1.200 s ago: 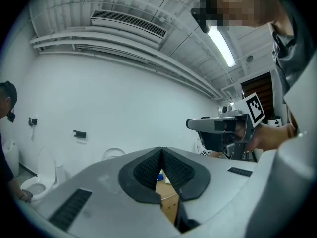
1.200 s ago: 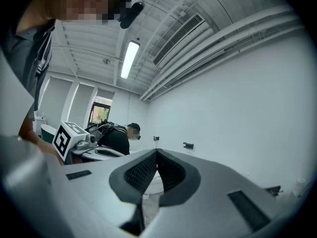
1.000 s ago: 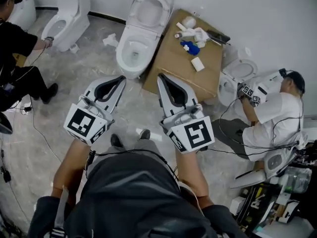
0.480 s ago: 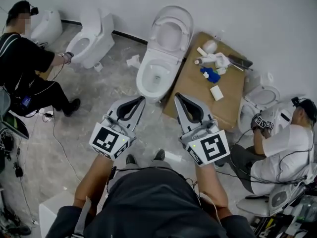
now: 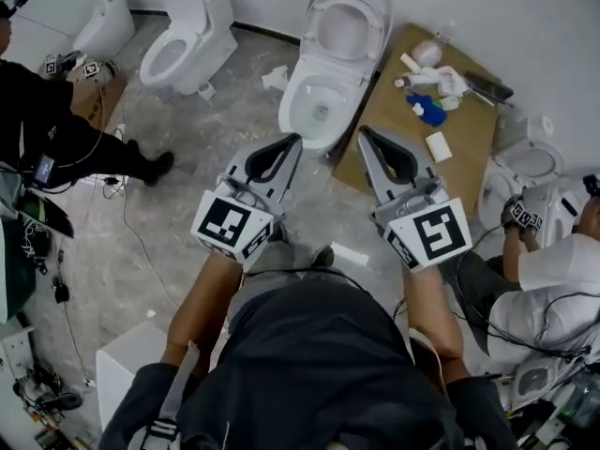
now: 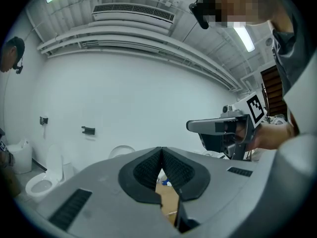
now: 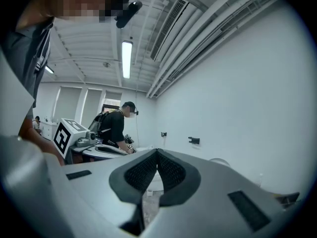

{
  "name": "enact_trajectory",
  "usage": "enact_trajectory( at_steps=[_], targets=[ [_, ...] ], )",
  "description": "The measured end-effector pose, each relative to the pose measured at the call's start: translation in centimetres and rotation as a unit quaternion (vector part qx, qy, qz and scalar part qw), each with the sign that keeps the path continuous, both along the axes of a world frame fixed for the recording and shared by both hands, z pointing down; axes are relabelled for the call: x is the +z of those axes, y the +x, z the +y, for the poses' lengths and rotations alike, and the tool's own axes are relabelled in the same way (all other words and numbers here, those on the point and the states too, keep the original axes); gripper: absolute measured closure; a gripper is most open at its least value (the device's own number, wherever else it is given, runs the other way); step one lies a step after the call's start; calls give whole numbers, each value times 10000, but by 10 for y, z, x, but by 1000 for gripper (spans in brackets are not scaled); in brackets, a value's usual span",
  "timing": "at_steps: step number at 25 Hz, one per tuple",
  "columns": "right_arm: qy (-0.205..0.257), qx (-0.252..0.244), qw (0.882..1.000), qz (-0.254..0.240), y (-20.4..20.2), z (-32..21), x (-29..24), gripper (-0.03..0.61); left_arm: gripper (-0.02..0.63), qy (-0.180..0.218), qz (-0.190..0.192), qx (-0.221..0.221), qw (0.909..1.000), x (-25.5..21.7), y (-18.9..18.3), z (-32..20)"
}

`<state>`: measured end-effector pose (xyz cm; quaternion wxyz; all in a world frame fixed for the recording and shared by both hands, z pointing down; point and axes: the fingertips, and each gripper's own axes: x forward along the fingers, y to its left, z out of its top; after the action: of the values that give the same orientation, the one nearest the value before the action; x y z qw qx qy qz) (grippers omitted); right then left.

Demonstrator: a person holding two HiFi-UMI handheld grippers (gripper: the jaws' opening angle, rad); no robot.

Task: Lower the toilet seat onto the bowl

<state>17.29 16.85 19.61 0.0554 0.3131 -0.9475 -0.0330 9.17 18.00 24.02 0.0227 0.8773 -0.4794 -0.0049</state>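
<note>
Plainly an approach step, with no contact yet. Find the target first: toilet seat point(image 5: 345, 24) raised and leaning back toward the wall, above the open bowl point(image 5: 317, 101), straight ahead in the head view. Read both tools as pinched together on nothing: left hand-held gripper point(image 5: 293, 140) with padded jaws meeting tip to tip in its own view, right hand-held gripper point(image 5: 364, 131) likewise closed and empty, both side by side just short of the bowl's front edge and apart from it.

Probably best to close the remaining gap squarely, then lift one hand-held gripper toward the seat's top rim. Either part the jaws and pinch the rim, or hook the closed tip behind it (hard to choose from here, with the gap behind the seat not visible). Tip the seat forward past its balance point, then ride it down slowly instead of letting it drop; otherwise expect a bang of hard plastic on ceramic. Hold the spare hand-held gripper out from between seat and bowl. Mind the cardboard sheet point(image 5: 464, 134) lying just beside the bowl on the right, with bottles point(image 5: 433, 81) on it, when stepping in.
</note>
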Motion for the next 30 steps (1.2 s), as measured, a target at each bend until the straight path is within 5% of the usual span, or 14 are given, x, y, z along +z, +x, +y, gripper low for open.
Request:
enact_trajectory(
  at_steps=[19,30],
  targets=[
    [44,942,9955,107,-81,-87,2,571,609,34,74,781,9969,-1,-87,-103],
    [-97,901,9958,134,-73,-138,13,571,609,-152,58,681,9975,12,-85,-158]
  ],
)
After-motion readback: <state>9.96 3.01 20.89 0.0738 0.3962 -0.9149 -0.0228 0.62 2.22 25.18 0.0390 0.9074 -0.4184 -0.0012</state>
